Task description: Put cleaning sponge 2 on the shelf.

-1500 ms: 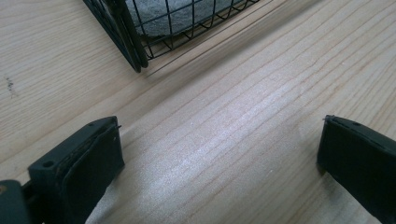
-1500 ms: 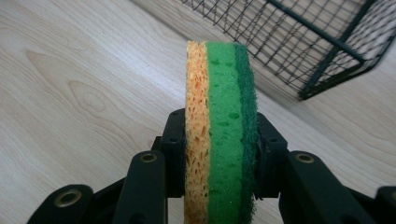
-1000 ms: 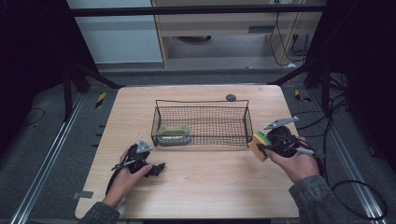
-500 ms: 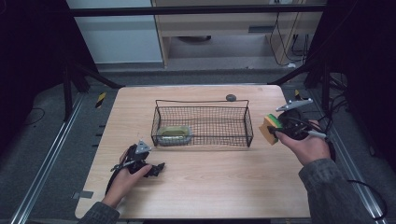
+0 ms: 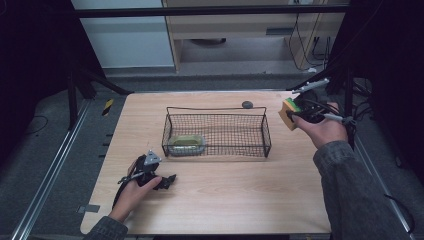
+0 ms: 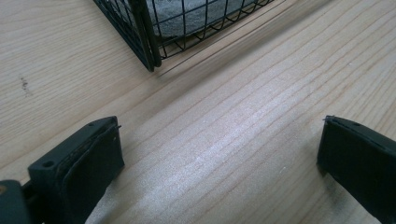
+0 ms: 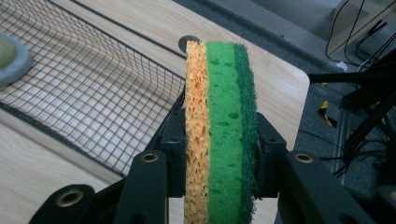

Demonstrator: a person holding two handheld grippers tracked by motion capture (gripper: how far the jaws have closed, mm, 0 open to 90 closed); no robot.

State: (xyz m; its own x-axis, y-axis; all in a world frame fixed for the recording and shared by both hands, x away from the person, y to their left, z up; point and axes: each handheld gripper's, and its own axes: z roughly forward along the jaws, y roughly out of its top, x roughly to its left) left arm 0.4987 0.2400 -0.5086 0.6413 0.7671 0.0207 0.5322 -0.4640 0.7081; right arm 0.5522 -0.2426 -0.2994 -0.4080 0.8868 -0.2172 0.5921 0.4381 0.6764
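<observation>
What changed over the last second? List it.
The right claw, shut on the sponge, carried it from beside the basket's right end up and toward the table's far right corner. Nothing was gripped or let go. The left claw stayed on the table in front of the basket, jaws open and holding nothing; the basket and the green thing inside kept their places.

Light wooden table (image 5: pixel 225 200), rectangular with rounded corners. A black wire basket (image 5: pixel 216 131) stands on it near the centre. A small dark round object (image 5: pixel 247 104) lies near the far edge, just behind the basket. The left gripper (image 5: pixel 167 181) rests on the tabletop near the front left
</observation>
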